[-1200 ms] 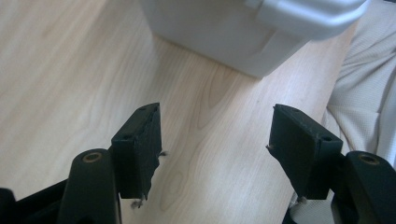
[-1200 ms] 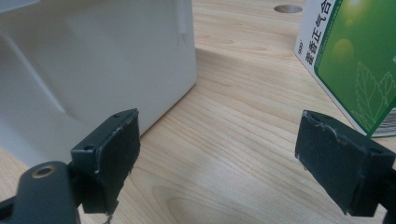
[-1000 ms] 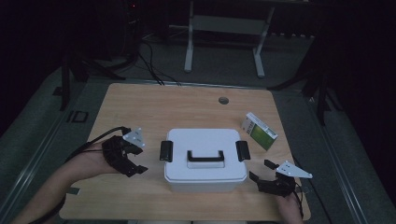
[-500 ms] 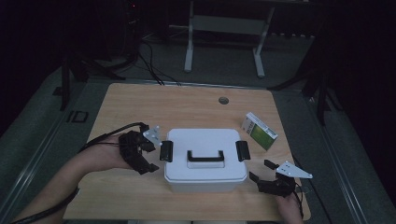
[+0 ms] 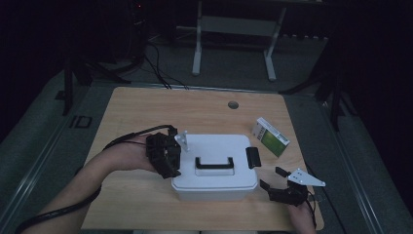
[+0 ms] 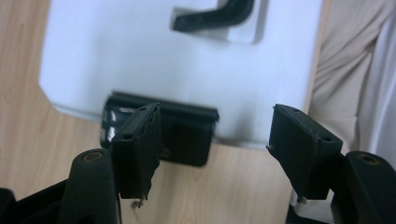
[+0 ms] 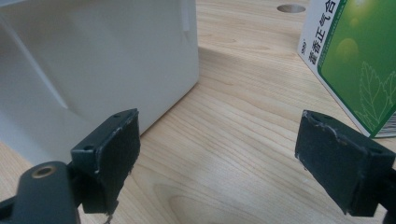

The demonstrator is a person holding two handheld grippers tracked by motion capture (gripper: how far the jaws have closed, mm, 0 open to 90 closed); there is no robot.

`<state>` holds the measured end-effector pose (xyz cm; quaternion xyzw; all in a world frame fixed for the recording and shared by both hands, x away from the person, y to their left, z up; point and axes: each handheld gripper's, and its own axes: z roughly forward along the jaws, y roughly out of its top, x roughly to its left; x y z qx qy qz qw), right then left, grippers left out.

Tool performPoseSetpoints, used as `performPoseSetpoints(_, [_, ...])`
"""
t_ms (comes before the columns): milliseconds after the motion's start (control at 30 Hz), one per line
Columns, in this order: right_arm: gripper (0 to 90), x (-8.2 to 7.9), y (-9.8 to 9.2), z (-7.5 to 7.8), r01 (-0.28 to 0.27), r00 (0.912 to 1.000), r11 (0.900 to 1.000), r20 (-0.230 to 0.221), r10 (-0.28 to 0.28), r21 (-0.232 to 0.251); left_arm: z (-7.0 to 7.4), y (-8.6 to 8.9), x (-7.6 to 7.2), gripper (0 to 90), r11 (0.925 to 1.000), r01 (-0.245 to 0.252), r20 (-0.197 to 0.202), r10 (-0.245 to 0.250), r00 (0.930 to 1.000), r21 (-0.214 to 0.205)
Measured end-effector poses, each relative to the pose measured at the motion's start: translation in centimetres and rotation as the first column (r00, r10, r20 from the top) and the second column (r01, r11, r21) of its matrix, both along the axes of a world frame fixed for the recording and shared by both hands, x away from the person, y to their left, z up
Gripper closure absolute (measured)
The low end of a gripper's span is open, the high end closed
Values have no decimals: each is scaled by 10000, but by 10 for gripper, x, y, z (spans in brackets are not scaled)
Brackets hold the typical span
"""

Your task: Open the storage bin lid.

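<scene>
Jaws of my left gripper [image 5: 171, 157] stand apart with nothing between them, poised at the left end of the white box [image 5: 214, 168], right over its black left latch [image 6: 161, 135]. I see the box's black carry handle [image 5: 213, 163] just past that latch, in the middle of the lid. My right gripper [image 5: 278, 187] sits low off the box's right front corner, jaws wide apart over bare counter [image 5: 160, 109], touching nothing. Off the box's right end, beyond its right latch [image 5: 253, 157], lies a green and white carton [image 5: 271, 136].
</scene>
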<state>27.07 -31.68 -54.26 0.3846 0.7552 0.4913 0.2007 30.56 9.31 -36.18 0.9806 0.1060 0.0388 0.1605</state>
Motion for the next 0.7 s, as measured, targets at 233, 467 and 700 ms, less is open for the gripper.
performPoseSetpoints(233, [138, 0, 0, 0, -109, 9999, 9999, -24, 109, -11, 2, -18, 4, 348, 9993, 349, 60, -350, 9994, 102])
performPoseSetpoints(467, [139, 0, 1, -1, -161, 9999, 9999, -42, 161, -64, 3, -36, 10, 348, 9977, 641, 26, -642, 9979, 219])
performPoseSetpoints(700, [139, 0, 0, -1, -207, 9997, 9998, -92, 207, -22, 4, -53, 16, 348, 9947, 1010, 64, -1012, 9948, 194])
